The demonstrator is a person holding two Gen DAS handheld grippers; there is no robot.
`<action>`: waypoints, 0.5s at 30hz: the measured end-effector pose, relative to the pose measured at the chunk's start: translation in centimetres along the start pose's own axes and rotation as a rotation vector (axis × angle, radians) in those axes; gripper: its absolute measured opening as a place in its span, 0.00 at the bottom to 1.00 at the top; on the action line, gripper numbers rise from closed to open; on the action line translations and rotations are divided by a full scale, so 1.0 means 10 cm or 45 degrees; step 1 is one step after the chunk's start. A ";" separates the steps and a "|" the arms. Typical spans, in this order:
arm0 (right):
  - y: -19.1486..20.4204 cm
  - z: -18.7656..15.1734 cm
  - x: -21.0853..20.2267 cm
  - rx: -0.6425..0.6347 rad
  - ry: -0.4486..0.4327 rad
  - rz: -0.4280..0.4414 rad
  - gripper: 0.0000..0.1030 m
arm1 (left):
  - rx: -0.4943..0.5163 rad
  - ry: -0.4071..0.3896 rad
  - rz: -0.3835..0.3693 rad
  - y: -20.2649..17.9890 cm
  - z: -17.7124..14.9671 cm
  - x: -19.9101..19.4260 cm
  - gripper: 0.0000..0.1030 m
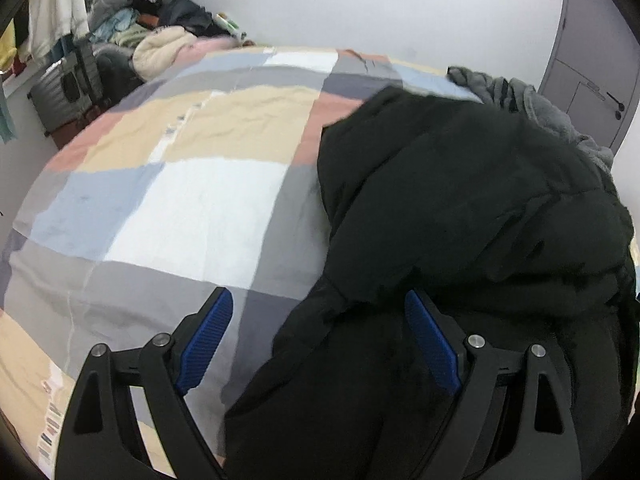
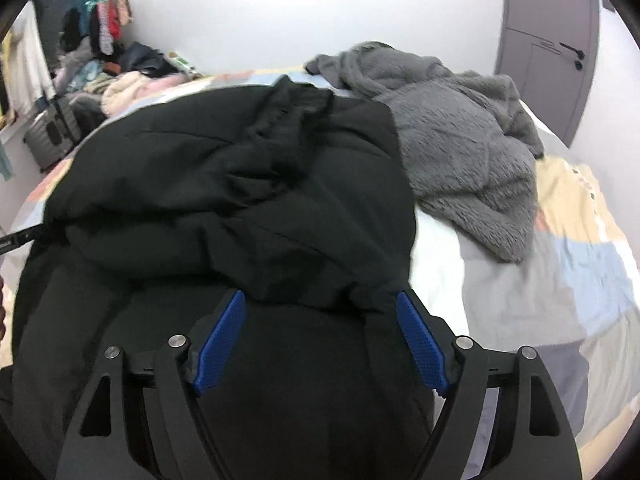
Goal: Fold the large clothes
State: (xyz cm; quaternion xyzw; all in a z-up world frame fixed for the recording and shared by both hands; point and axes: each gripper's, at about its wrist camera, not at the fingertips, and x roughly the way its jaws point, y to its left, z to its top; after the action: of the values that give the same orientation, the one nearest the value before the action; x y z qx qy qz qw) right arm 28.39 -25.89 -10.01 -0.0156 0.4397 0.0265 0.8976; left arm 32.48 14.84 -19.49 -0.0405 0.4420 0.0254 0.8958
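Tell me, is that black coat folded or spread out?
Partly folded: the black coat lies doubled over itself in bunched layers on the bed.

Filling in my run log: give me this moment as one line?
stage: mid-fold | black coat bunched on bed | left gripper open | right gripper open | grey fleece beside

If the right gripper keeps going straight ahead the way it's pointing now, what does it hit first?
Most likely the bulky black padded jacket. The right gripper is open, and the jacket's folded-over edge lies right at its fingertips and fills the line ahead. The fluffy grey fleece garment sits off to the right of that line. Depth is uncertain.
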 end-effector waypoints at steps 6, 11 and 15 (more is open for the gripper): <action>-0.08 -0.07 0.20 -0.031 0.019 -0.124 0.80 | -0.009 0.057 0.084 -0.03 -0.01 0.34 0.86; -0.15 0.03 0.32 -0.003 -0.065 -0.152 0.80 | 0.026 0.003 0.137 -0.10 0.06 0.44 0.86; -0.15 0.15 0.29 -0.020 -0.192 -0.192 0.80 | -0.023 -0.069 0.141 0.01 0.12 0.41 0.86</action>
State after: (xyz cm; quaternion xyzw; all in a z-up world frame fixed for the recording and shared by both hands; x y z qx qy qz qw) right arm 31.43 -27.26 -11.43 -0.0536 0.3681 -0.0367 0.9275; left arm 35.92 15.09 -21.99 -0.0234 0.4188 0.0802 0.9042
